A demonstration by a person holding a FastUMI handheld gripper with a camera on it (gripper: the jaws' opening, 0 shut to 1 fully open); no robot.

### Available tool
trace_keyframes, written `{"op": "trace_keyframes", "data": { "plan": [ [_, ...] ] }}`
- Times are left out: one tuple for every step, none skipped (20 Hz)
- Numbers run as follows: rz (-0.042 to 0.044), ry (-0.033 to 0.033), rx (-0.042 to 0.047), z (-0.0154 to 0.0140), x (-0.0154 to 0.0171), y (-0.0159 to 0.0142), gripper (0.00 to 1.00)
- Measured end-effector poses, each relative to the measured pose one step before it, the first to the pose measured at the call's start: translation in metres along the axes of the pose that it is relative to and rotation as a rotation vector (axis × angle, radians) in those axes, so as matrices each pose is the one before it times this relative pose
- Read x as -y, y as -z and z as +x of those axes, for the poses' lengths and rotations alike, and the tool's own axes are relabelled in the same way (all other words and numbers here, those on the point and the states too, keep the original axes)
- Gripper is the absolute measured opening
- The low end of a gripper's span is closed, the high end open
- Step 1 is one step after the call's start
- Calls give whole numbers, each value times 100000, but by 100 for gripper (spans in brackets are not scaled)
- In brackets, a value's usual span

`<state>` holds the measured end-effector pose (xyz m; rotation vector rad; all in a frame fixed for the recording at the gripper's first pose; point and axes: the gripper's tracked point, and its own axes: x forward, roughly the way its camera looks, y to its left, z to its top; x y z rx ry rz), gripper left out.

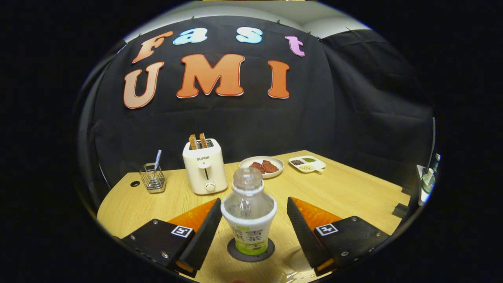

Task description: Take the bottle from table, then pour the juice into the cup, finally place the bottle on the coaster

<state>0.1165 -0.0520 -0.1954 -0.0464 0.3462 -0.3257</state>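
Although the tool [250, 232] sits low in the frame with its two fingers spread wide, neither finger touches the bottle [248, 214] standing upright between them at lower centre; a clear gap shows on each side. That bottle, clear above with a white and green label below, rests squarely on a dark round coaster [251, 251] on the wooden counter [353, 188]. Its neck looks uncapped, though the blur there makes this hard to confirm. A pale curved shape at the bottom edge, just right of the coaster, may be the cup's rim, but too little of it shows to be sure. Further back, at mid-frame, stand a cream toaster [205, 167] with two slices of toast [197, 140] raised, a wire holder [152, 177] to its left, a plate of meat [262, 166] and a small divided dish [307, 163] to its right. Judging by the bottle already on the coaster and the fingers apart, the final placing looks complete, leaving only withdrawal.
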Motion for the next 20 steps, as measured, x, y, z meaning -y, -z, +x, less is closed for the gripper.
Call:
{"op": "trace_keyframes", "data": {
  "plan": [
    [-35, -2113, 2436, -938, -628, -1311, 97],
    [-375, -2395, 1541, -900, -767, -1038, 98],
    [-792, -2152, 1010, -940, -697, -904, 97],
    [-946, -1712, 771, -977, -727, -1067, 97],
    [-367, -1907, 970, -1003, -878, -1123, 98],
    [1154, -2808, 1608, -1089, -1223, -1278, 98],
    [1855, -3622, 1567, -1022, -1453, -1219, 97],
    [1911, -3430, 900, -1109, -1410, -1084, 97],
    [1553, -2849, 883, -1182, -1170, -847, 97],
    [917, -2337, 1345, -987, -786, -983, 98],
    [34, -1949, 1683, -959, -871, -1012, 97],
    [-416, -1474, 1509, -962, -808, -872, 97],
    [-701, -1066, 1414, -998, -586, -745, 97],
    [-754, -874, 852, -771, -613, -513, 97],
    [-734, -493, 532, -766, -476, -420, 97],
    [-746, -517, 1090, -884, -419, -549, 97],
    [-289, -801, 713, -799, -534, -414, 97],
    [-215, -1260, 746, -742, -512, -234, 97],
    [-38, -1248, 693, -759, -377, -261, 97],
    [-271, -985, 798, -511, -419, -269, 97]
  ]
}}
